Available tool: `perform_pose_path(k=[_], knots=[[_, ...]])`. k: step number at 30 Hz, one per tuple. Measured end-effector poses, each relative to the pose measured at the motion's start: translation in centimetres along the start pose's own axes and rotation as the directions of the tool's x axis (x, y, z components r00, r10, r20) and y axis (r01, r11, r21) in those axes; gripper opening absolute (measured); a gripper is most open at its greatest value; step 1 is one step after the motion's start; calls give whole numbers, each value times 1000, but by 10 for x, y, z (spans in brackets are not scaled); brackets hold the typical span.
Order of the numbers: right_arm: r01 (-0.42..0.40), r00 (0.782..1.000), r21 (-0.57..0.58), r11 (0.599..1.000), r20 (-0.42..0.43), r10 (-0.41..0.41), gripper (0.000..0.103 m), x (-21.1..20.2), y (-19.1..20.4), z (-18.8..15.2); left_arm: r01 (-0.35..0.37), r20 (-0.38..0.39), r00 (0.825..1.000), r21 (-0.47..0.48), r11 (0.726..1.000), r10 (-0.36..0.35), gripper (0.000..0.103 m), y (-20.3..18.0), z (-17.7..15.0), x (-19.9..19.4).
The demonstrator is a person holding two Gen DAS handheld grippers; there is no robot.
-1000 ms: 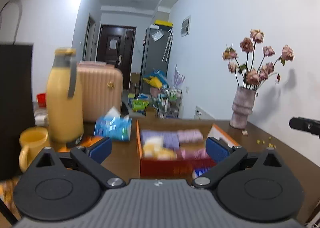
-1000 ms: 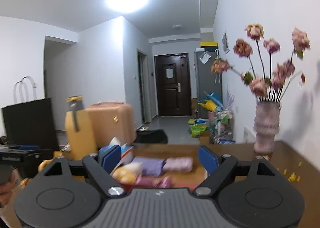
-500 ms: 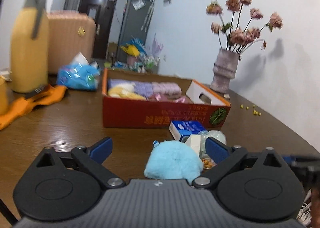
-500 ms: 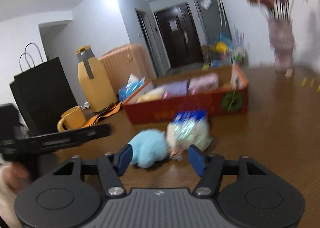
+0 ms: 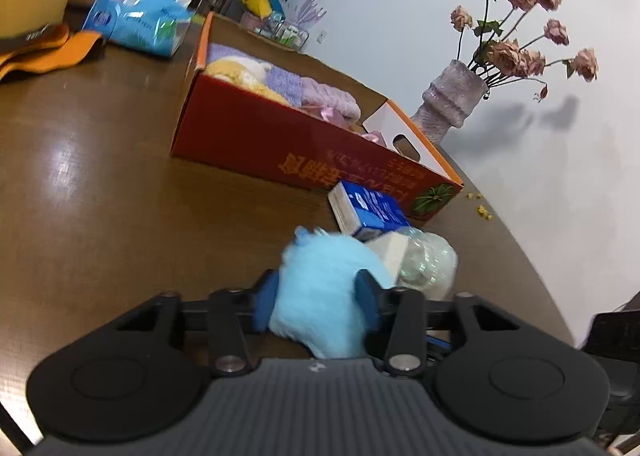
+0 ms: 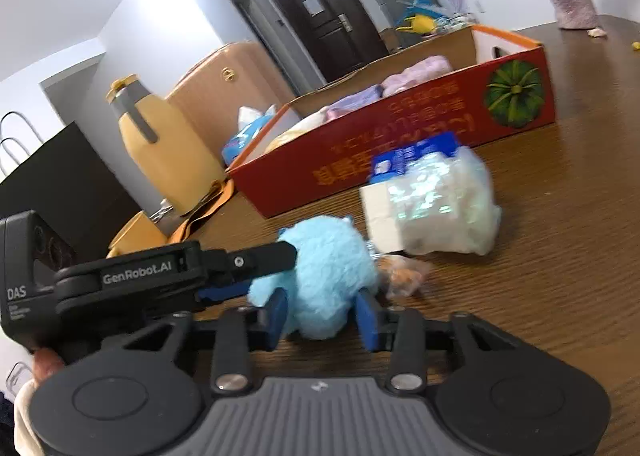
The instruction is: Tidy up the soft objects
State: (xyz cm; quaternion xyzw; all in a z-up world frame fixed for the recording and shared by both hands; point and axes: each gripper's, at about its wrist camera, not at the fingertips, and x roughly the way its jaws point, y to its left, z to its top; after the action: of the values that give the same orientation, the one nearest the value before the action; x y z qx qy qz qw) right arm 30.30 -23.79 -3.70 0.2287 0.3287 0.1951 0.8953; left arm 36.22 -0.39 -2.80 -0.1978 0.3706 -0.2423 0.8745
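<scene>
A fluffy light-blue plush toy (image 5: 326,288) lies on the brown table in front of a red cardboard box (image 5: 256,136) that holds yellow, purple and pink soft items (image 5: 280,84). My left gripper (image 5: 318,302) is shut on the plush, its blue pads pressing both sides. In the right wrist view the plush (image 6: 324,272) sits between the pads of my right gripper (image 6: 322,316), which close around it; the left gripper (image 6: 256,262) comes in from the left and touches the same toy.
A clear bag of white items (image 6: 436,204) and a blue-white carton (image 5: 368,210) lie beside the plush. A small orange snack packet (image 6: 400,276), a tissue pack (image 5: 136,22), a yellow thermos (image 6: 160,152), a yellow mug (image 6: 136,234), an orange cloth and a vase of dried roses (image 5: 452,100) stand around.
Both grippers dropped from facing the room down to the table, moved in on the blue plush and narrowed their fingers around it.
</scene>
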Motion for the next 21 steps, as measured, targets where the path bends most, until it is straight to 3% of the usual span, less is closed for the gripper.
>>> perform_pose_path(k=[5, 8, 11, 13, 18, 21], knots=[[-45, 998, -79, 996, -36, 42, 30, -17, 11, -8, -42, -16, 999, -35, 999, 41, 40, -12, -27, -33], [-39, 999, -113, 993, -33, 35, 30, -43, 10, -18, -7, -43, 999, -30, 1000, 6, 44, -27, -54, -52], [24, 1000, -131, 991, 18, -22, 31, -70, 6, -25, 44, -44, 998, 42, 998, -43, 52, -44, -72, -68], [41, 999, -118, 992, 36, -37, 33, -82, 0, -27, 26, -10, 1000, 54, 998, -25, 57, -48, -73, -72], [21, 999, -92, 996, 48, -17, 39, -85, -8, -26, -70, -2, 998, 34, 997, 70, 57, -44, -68, -60], [-6, 1000, -67, 998, 21, 7, 41, -77, -9, -24, -90, 27, 996, 14, 996, 89, 57, -37, -64, -59]])
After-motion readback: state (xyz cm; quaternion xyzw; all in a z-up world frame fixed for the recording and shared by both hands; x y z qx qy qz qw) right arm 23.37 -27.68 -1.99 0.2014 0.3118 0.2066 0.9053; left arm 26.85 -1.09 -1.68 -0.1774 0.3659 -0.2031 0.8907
